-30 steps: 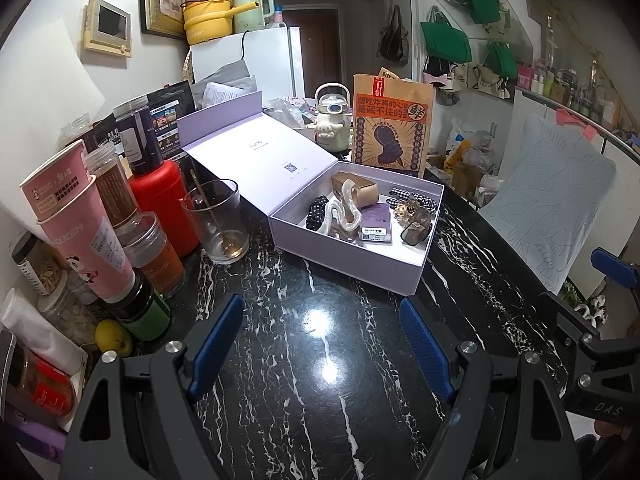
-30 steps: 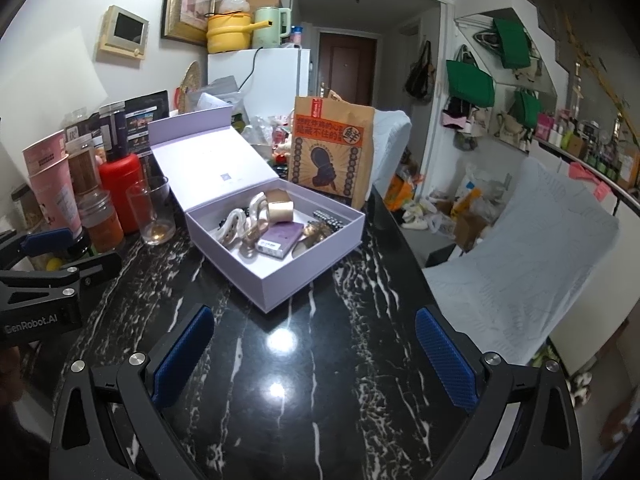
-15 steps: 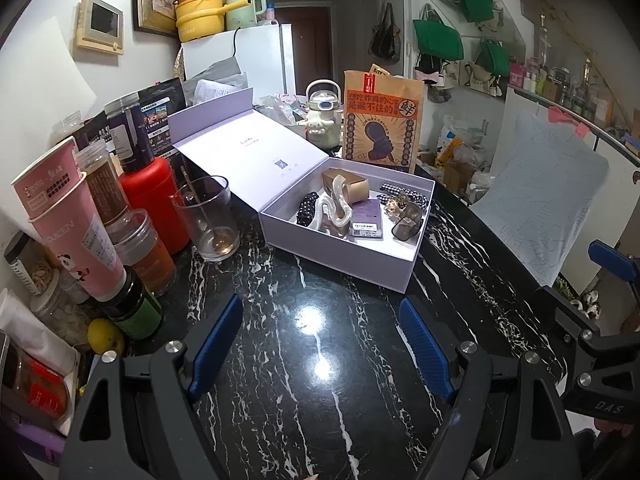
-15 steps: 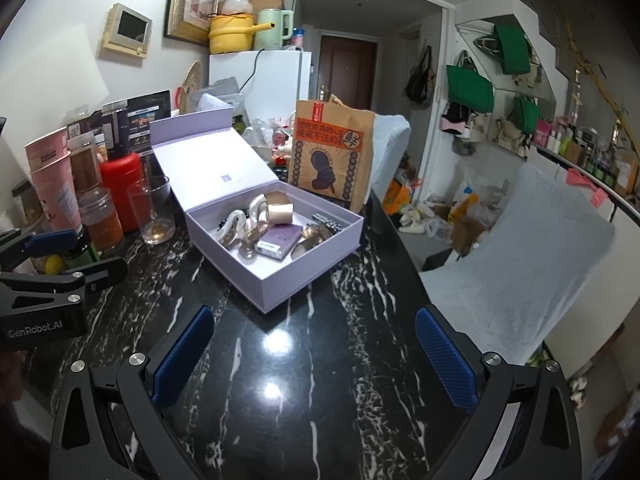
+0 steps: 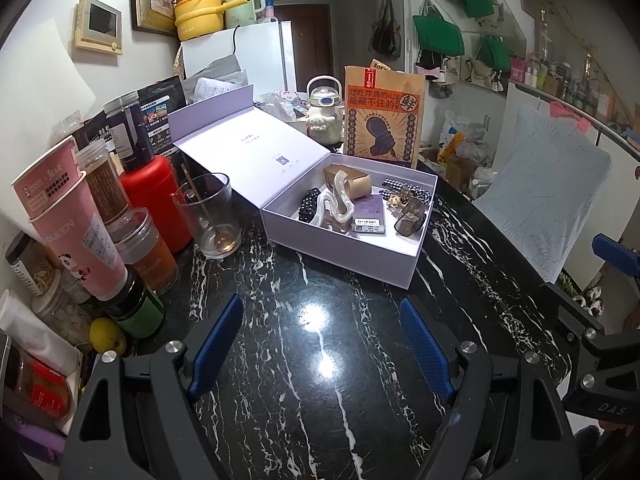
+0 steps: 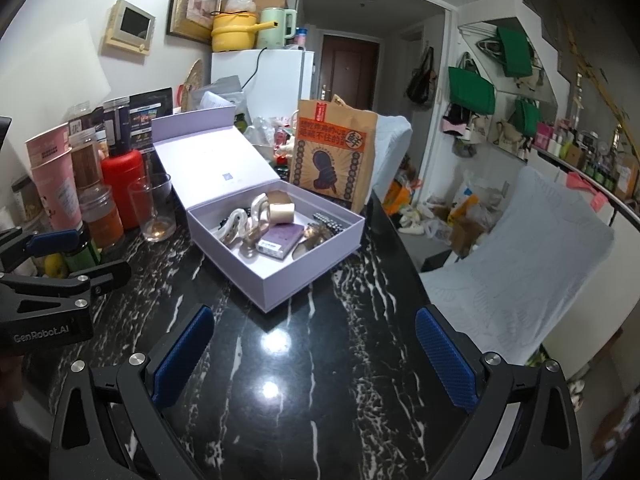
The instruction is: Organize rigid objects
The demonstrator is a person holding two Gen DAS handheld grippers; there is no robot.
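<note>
Hovering empty, the left gripper (image 5: 320, 340) and right gripper (image 6: 314, 354) both stand with jaws apart. Ahead of them the lavender box (image 5: 340, 248) holds every small item; apparently only its lid (image 5: 240, 148) remains open.

The right claw (image 6: 316, 354) hangs with its blue pads spread wide over the black marbled bench (image 6: 320, 420), nothing between them. Ahead sits an open lilac box (image 6: 280, 276) holding a purple card case (image 6: 278, 240) and a tape roll (image 6: 281, 213). The left claw (image 6: 60, 256) shows at the left edge, near a drinking glass (image 6: 154, 210).
</note>
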